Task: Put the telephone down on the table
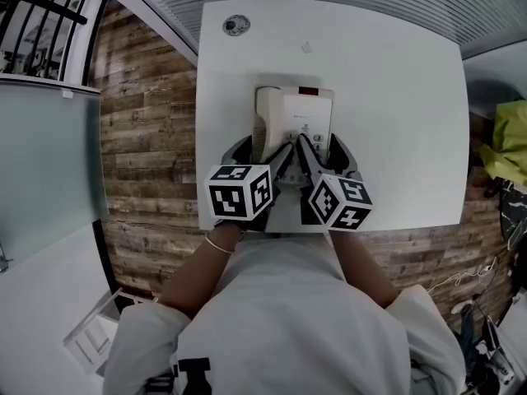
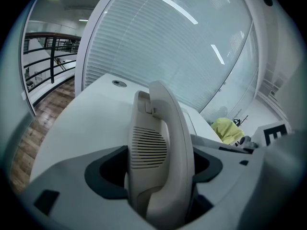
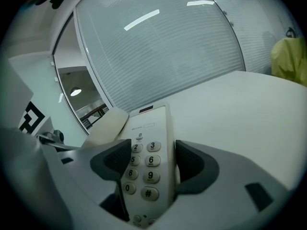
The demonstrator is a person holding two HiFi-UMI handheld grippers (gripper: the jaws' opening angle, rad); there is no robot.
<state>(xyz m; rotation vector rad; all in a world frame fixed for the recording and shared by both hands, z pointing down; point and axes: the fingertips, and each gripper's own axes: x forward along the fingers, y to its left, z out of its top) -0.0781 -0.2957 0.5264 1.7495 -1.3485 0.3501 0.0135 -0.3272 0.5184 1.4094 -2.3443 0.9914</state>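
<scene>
A cream desk telephone (image 1: 298, 120) with its handset on the left side is over the middle of the white table (image 1: 395, 97), near the front edge. I cannot tell whether its base touches the tabletop. My left gripper (image 1: 265, 151) is shut on the handset (image 2: 160, 143), whose slotted earpiece fills the space between the jaws of the left gripper (image 2: 160, 178). My right gripper (image 1: 319, 151) is shut on the keypad side of the telephone (image 3: 146, 166); number keys show between the jaws of the right gripper (image 3: 146, 171). The two grippers sit side by side at the phone's near end.
A round cable grommet (image 1: 236, 25) is set in the table's far left corner, with a small mark (image 1: 305, 47) near it. Blinds run behind the table's far edge. Wooden floor (image 1: 148, 130) lies to the left. A yellow garment (image 1: 509, 142) lies off the right side.
</scene>
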